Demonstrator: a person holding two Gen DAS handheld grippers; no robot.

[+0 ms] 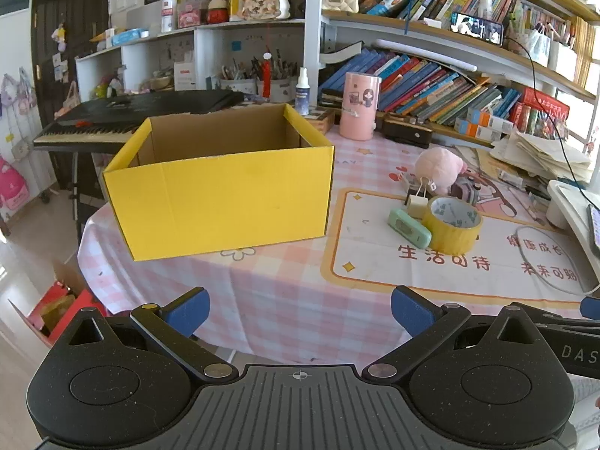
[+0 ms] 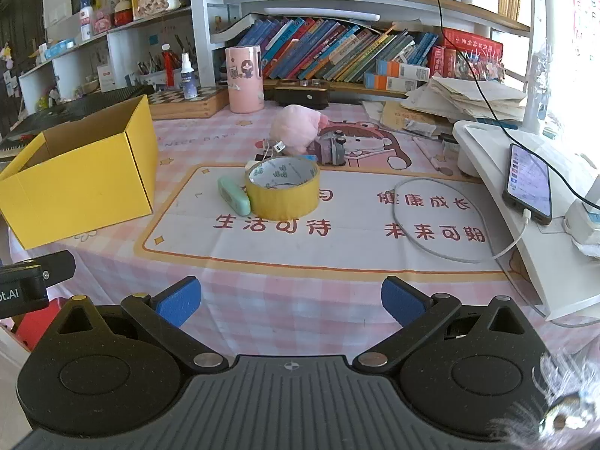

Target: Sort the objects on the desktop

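Here the yellow cardboard box (image 1: 225,202) stands open-topped on the left part of the counter (image 1: 285,300), which wears a pink checked cloth. What shows of its brown inner walls is bare; its floor cannot be seen from either view.

The things to sort lie together to the right of the box, well apart from it. A roll of yellow tape (image 2: 282,191) sits flat, hole upward, and a mint-green case (image 2: 233,195) lies touching its left side. Just behind the roll sits a binder clip (image 1: 417,202), and behind that a pink plush toy (image 1: 440,169), with a small grey toy camera (image 2: 333,149) beside it.

At the back, near the bookshelf, a pink cylindrical holder (image 1: 359,105) stands upright; what it contains cannot be told. A white cable (image 2: 431,221) loops on the cloth to the right, and a phone (image 2: 529,183) rests on a white stand.

The left tongs (image 1: 298,309) hover over the near edge of the counter, spread wide and gripping nothing. The right tongs (image 2: 290,300) hover likewise, spread wide and gripping nothing, facing the tape.
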